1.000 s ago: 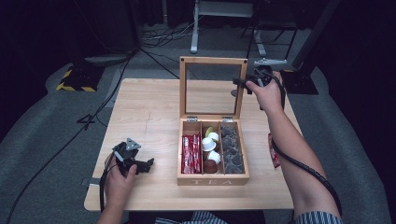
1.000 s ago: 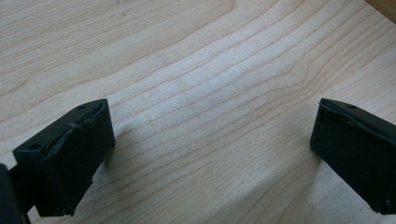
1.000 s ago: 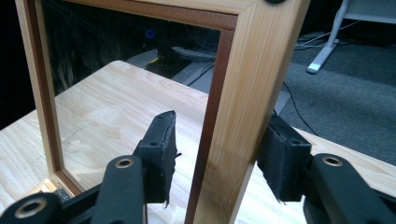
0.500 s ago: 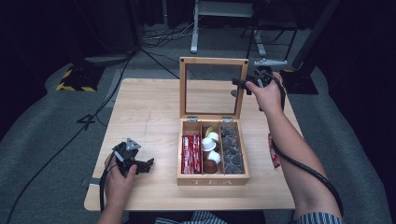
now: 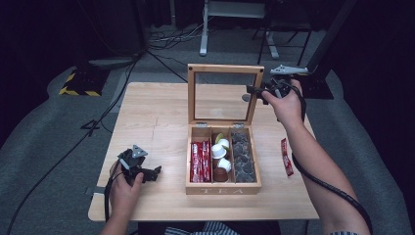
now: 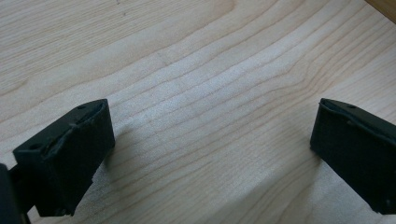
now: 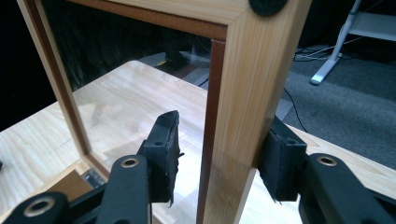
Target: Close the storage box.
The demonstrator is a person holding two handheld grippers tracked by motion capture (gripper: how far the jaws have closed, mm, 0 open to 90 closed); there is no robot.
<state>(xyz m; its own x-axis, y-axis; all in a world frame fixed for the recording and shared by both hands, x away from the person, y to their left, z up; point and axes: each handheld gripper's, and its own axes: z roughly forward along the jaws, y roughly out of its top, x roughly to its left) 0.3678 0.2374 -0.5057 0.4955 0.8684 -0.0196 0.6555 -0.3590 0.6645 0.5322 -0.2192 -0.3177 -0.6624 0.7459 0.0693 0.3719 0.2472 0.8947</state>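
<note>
So the right gripper (image 5: 255, 92) is working the lid (image 5: 224, 96) of the tea box (image 5: 222, 188), which is sitting open in the middle of the table (image 5: 151, 117) with the lid standing upright off the back hinges. In the right gripper view the lid's side rail (image 7: 243, 93) is sitting between the two jaws; they have just been closing in on it, the right pad is touching the wood while the left one is still hanging a bit off the glass side, so it's not pinching yet.

If I were doing this, I'd be getting both pads square on the wooden frame, not the glass pane, then swinging the lid slowly around the hinges so the box isn't sliding or tipping back.

The left gripper (image 5: 147, 172) is resting on the table to the left of the box, jaws spread wide, nothing between them.

Inside the box: left compartment is holding red packets (image 5: 200, 161), the middle one has white creamer cups (image 5: 219, 152) plus something brown and something greenish, the right one is packed with dark pods (image 5: 242, 157). One stray red sachet (image 5: 286, 156) is lying on the table right of the box.
</note>
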